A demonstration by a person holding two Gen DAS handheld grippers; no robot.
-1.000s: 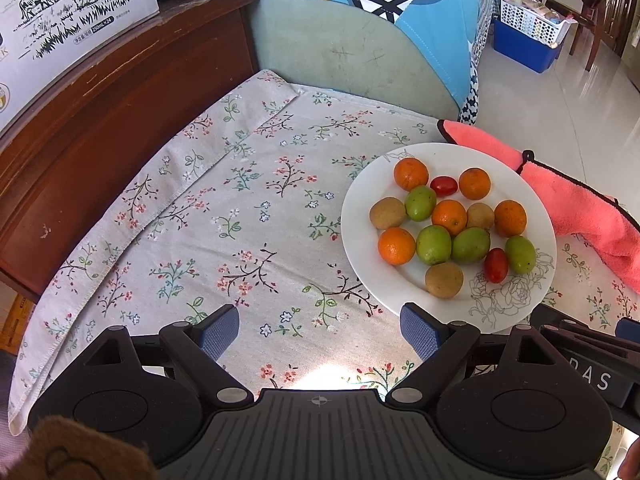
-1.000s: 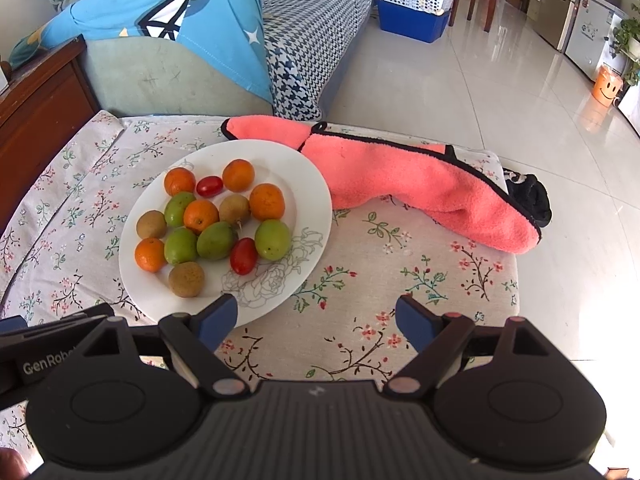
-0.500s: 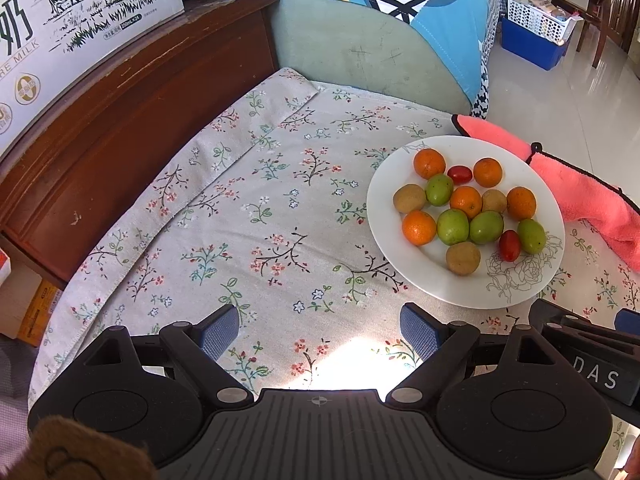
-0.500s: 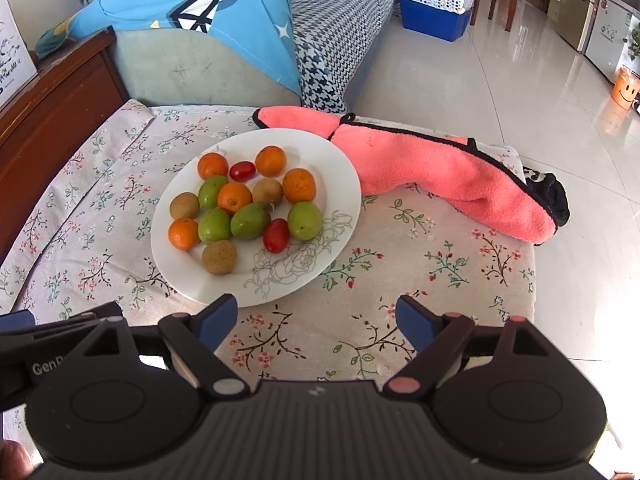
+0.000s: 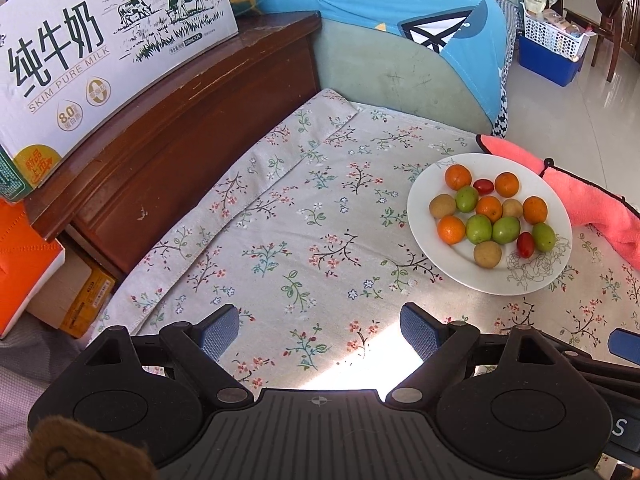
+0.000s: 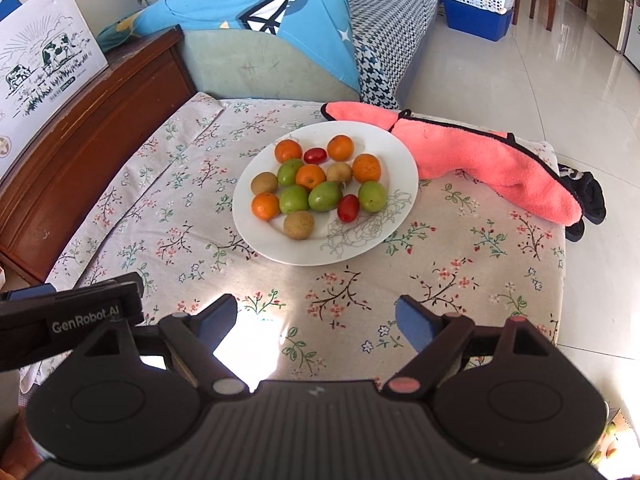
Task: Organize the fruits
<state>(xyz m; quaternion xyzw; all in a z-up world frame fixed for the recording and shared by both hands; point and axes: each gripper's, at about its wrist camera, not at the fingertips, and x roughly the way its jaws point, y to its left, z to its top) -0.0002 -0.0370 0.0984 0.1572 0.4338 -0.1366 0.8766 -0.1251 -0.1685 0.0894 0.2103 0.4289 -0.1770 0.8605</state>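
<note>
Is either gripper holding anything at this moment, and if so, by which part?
Nothing is held. The left gripper and right gripper both stand open over the tablecloth; all fruit lies on the white plate.

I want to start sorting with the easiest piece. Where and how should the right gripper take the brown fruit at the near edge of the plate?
Judging from its pose, take the brown fruit across its round middle, coming from above and the near side. It sits apart on bare white plate, with only an orange fruit and a green fruit behind it. The right gripper is open.
</note>
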